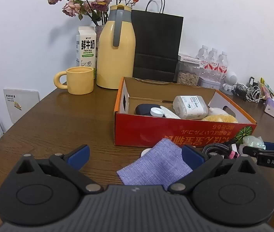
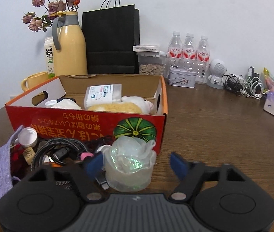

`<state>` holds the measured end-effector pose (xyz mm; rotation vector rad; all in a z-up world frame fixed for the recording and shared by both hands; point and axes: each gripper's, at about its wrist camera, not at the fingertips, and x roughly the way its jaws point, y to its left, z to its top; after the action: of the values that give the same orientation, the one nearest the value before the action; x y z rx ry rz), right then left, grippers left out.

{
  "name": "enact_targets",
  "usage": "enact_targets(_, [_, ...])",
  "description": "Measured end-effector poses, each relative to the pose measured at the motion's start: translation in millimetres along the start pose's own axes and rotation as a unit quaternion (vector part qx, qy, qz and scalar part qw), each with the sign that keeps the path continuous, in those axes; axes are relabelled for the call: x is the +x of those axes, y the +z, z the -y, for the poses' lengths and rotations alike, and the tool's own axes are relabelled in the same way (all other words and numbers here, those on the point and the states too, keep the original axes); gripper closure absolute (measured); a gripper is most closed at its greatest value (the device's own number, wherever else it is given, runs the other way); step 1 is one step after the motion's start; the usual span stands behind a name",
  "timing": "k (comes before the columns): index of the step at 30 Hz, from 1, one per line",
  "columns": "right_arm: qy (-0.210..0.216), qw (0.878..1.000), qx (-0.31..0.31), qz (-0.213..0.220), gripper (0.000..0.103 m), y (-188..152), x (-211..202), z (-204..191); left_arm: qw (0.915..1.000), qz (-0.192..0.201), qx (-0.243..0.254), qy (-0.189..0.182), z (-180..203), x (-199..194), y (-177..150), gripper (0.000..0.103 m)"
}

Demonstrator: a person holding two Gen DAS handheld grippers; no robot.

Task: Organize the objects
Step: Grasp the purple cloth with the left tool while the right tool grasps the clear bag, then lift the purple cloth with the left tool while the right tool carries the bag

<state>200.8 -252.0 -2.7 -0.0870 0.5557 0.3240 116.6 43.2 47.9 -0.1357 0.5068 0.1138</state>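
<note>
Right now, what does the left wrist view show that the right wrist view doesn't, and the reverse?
Left only: the left gripper, open, straddling the purple cloth.
Right only: the right gripper, open around the clear tub of crumpled plastic; its right finger stands clear of the tub. Also the braided cable.
Both: the red box, yellow jug, black bag.

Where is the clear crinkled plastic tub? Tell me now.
In the right wrist view, the clear crinkled plastic tub sits on the wooden table before the red cardboard box, between the right tool fingers.
</note>
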Motion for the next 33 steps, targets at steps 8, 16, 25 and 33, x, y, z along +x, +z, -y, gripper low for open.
enact_targets(8, [0.005,1.0,-0.003,0.013,0.06,1,-4,-1,1.0,-0.003,0.004,-0.002,6,1,-2,0.0])
enact_targets(16, [0.021,0.997,-0.016,0.069,0.066,13,-29,-15,0.9999,-0.009,0.003,-0.005,10,2,-3,0.0])
enact_targets(25, [0.043,0.992,-0.04,0.11,0.066,26,-30,-49,0.999,-0.039,-0.007,-0.021,25,11,-12,0.0])
enact_targets(33, [0.044,0.991,-0.04,0.12,0.066,14,-25,-52,0.9973,-0.065,-0.013,-0.03,37,29,-22,0.0])
